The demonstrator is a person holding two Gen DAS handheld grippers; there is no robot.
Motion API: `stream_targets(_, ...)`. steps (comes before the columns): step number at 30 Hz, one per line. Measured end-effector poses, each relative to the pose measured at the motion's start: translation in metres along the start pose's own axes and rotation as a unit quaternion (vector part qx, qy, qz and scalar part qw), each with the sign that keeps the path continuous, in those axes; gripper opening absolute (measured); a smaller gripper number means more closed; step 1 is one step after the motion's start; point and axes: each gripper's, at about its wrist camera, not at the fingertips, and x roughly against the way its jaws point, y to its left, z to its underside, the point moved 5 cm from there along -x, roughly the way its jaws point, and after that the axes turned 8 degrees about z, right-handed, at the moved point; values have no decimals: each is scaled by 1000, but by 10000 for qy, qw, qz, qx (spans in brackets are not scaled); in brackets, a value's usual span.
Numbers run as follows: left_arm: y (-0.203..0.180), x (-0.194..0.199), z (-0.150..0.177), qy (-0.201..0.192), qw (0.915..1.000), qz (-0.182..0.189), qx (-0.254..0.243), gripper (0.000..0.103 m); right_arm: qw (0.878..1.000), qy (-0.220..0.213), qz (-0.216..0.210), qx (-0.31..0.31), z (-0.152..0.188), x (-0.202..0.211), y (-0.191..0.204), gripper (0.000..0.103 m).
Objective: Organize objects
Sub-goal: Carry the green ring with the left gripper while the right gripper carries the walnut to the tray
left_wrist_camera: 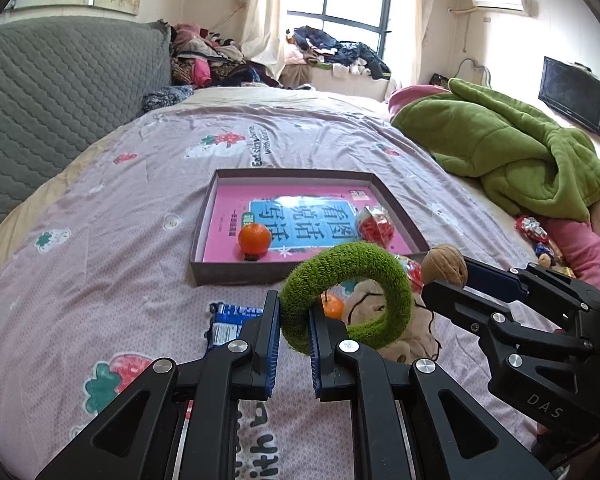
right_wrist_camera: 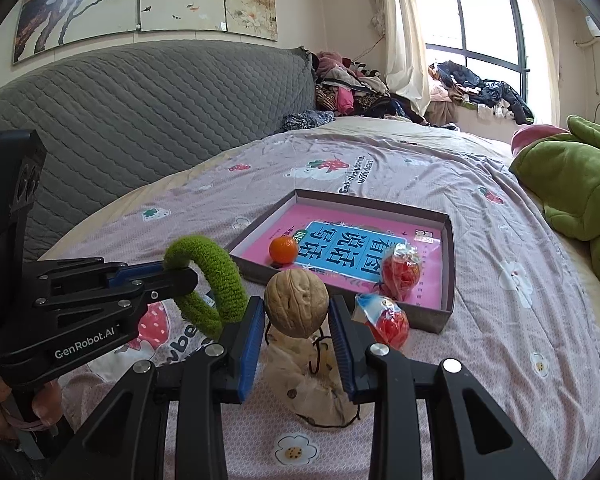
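Left wrist view shows the left gripper [left_wrist_camera: 294, 316] clamped on the near side of a green ring [left_wrist_camera: 346, 294], which stands up from the pads and arches ahead and to the right of them. The right gripper [right_wrist_camera: 296, 312] pinches a walnut [right_wrist_camera: 296, 303] between its pads, both sides pressed. The box [left_wrist_camera: 236, 272] lies straight ahead of both tools and a little below them; its near wall faces them, and its long sides run away towards the window. Inside it are a pink book [left_wrist_camera: 236, 208], an orange [left_wrist_camera: 254, 239] near the front left and a red packet [left_wrist_camera: 374, 224] at the right. In the left view the ring hangs just short of the near wall, with the walnut just to its right at about the same depth. Neither hand looks clearly nearer, so either could go first. The coming move probably calls for carrying each thing forward over that near wall, then letting go above a bare patch of book. A second red packet [right_wrist_camera: 388, 318], a plush toy [right_wrist_camera: 308, 380] and another orange [left_wrist_camera: 334, 306] lie on the bedsheet [left_wrist_camera: 120, 240] under the tools.
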Motion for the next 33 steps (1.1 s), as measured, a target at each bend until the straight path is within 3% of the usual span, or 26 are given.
stream_targets(16, 7, -15, -26, -137, 9998, -140, 11, 13, 9998, -158, 64, -54, -20, -2, -22, 33)
stream_targets(33, 30, -51, -58, -153, 9990, -406, 89, 13, 9993, -229, 224, -165, -43, -42, -50, 33)
